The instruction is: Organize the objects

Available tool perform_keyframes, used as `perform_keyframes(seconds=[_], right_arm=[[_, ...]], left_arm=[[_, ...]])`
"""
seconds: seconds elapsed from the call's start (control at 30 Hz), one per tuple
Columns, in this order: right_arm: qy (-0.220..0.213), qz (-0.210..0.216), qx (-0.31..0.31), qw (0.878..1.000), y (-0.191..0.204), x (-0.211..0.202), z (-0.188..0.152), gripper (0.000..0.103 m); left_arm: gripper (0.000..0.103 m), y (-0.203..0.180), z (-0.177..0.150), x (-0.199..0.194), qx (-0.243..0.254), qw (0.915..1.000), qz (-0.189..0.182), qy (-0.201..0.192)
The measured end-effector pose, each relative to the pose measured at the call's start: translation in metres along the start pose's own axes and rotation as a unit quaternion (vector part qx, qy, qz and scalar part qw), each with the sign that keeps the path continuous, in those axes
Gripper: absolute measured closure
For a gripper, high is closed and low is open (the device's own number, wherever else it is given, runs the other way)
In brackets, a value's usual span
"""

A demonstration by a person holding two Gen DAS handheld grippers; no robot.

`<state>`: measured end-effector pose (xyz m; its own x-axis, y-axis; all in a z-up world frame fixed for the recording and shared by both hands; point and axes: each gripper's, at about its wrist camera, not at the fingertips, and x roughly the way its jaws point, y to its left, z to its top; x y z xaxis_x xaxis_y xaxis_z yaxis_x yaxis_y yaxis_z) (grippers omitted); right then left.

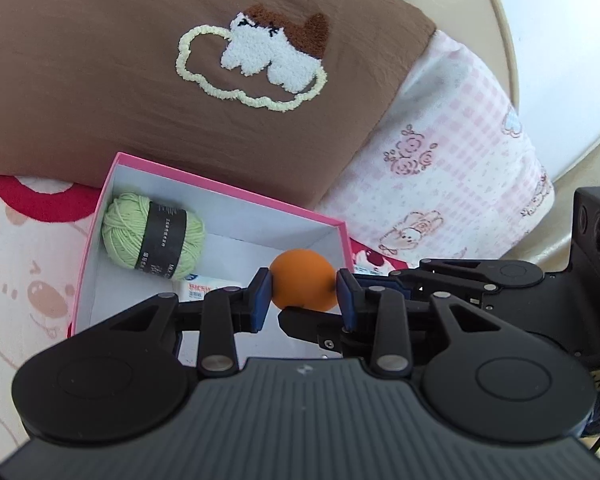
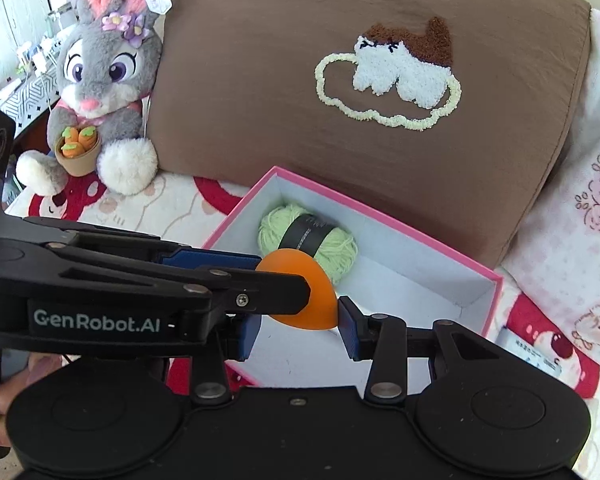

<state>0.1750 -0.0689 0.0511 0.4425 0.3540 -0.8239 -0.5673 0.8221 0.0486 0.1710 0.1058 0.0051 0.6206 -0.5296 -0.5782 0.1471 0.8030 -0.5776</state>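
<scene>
Patterned bedding point(image 2: 188, 204) under a brown pillow point(image 2: 260, 80) carries the pink box point(image 1: 228, 184). Left gripper point(image 1: 303, 290) tilts down over the box, fingers point(image 1: 260, 300) clenched on the orange ball point(image 1: 303, 284). Right gripper point(image 2: 300, 326) angles steeply beside it, fingers apart, grasping nothing. Green yarn point(image 1: 128, 232) lies in the far corner.

Yarn ball point(image 1: 152, 236) in box point(image 1: 228, 184), pillow point(image 1: 100, 60) behind — ball point(image 1: 303, 285) above box
</scene>
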Motion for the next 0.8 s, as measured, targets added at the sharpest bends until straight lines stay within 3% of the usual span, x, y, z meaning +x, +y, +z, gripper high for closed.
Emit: perform_keyframes(seconds=[0.23,0.43,0.8], right_arm=[[-0.006,0.020,0.033,0.999,-0.034,0.046,-0.002,0.057],[-0.004,0.008,0.007,1.000,-0.044,0.078,0.002,0.057],[0.018,-0.004,0.017,1.000,-0.056,0.123,-0.008,0.057]], left_arm=[[0.071,0.011,0.001,0.042,-0.009,0.9994,0.033,-0.011],[0.071,0.029,0.003,0.073,-0.022,0.9988,0.042,-0.011],[0.071,0.048,-0.003,0.106,-0.024,0.9975,0.065,0.011]])
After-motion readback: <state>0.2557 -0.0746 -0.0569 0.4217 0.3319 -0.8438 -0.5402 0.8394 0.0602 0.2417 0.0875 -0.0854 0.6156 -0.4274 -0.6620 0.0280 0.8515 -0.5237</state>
